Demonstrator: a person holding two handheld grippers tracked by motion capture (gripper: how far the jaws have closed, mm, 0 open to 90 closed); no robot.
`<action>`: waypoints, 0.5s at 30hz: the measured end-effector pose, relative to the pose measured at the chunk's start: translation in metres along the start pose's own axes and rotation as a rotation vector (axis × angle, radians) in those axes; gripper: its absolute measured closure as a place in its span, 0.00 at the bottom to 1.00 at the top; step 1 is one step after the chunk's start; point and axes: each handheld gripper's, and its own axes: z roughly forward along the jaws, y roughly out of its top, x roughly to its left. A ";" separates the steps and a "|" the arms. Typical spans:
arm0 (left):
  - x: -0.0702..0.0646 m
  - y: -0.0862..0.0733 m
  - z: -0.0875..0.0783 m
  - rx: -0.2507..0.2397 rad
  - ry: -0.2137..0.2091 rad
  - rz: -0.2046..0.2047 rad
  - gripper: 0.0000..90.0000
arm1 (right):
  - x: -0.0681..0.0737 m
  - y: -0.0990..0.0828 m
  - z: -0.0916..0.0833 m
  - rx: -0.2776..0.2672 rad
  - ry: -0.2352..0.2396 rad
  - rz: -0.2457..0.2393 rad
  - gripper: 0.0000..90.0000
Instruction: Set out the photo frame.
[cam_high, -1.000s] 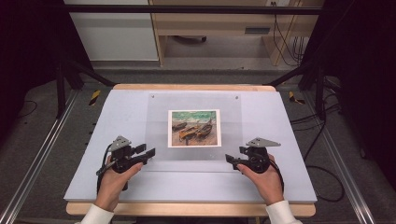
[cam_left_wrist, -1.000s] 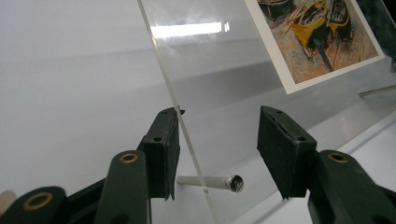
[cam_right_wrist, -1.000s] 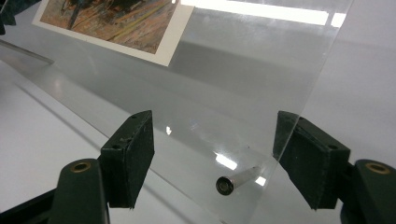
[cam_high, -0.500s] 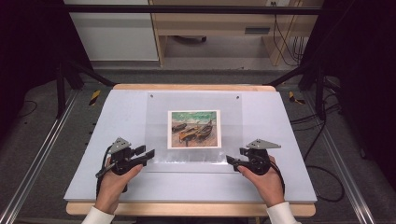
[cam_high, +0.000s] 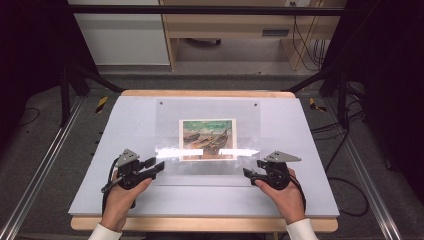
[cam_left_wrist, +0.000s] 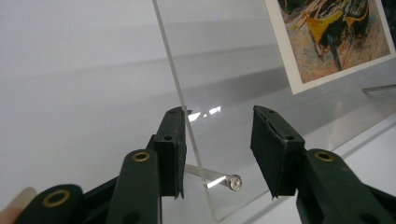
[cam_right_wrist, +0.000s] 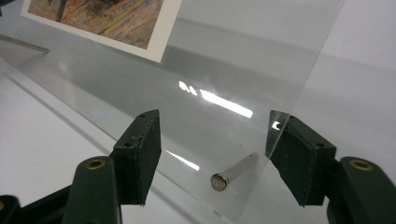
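Nearest the person, both hands rest on the pale table, each holding a gripper aimed at a near corner of a clear acrylic sheet. Left gripper: jaws spread and have just been closing; in the left gripper view the sheet's side edge runs up between them, close against the left jaw, contact uncertain, right jaw well clear. A small metal pin sits through the sheet's corner between the jaws. Right gripper: jaws also apart and have just been closing; in the right gripper view the sheet's corner lies between them, its edge passing in front of the right jaw, with a second pin standing out of it; pads not seen pressing. Farther out, under the sheet at mid-table, lies a picture of boats, white-bordered. Beyond it, two pins mark the sheet's far corners near the table's wooden far edge.
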 end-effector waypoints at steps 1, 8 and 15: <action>0.000 0.000 -0.001 0.001 0.000 0.000 0.62 | 0.001 0.000 0.000 0.002 -0.002 0.004 0.41; -0.003 -0.002 -0.003 0.005 0.011 0.008 0.64 | 0.002 -0.003 -0.003 0.003 -0.010 -0.006 0.43; -0.006 -0.006 -0.006 0.005 0.028 0.005 0.67 | 0.003 -0.006 -0.006 0.006 -0.014 -0.016 0.48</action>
